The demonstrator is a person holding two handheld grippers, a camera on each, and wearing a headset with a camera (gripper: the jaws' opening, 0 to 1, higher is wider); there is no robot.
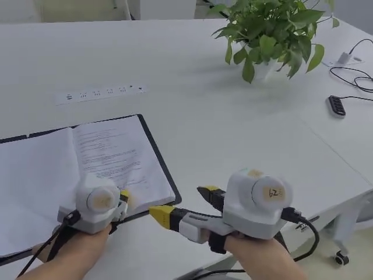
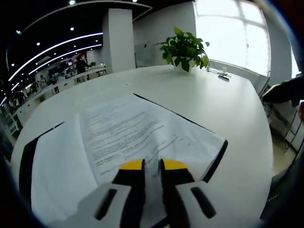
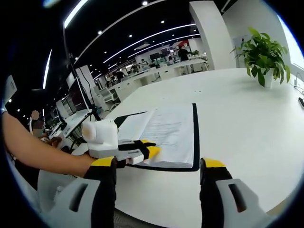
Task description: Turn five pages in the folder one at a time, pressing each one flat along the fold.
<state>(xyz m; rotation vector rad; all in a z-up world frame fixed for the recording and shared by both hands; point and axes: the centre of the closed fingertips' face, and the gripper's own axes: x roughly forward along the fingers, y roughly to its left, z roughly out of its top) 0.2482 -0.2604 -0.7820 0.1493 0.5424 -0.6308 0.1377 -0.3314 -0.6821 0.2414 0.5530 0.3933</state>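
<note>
A black folder lies open on the white table at the left, its right page of printed text flat and facing up. My left gripper rests over that page's near right corner. Its yellow-tipped jaws are nearly together just above the paper, and I see nothing held between them. My right gripper hovers over bare table to the right of the folder, pointing left toward it with jaws wide open. The right gripper view shows the folder ahead and the left gripper at its near edge.
A potted green plant stands at the far right. A row of sockets is set in the table beyond the folder. A black power strip and cables lie at the right. The table's front edge runs close by.
</note>
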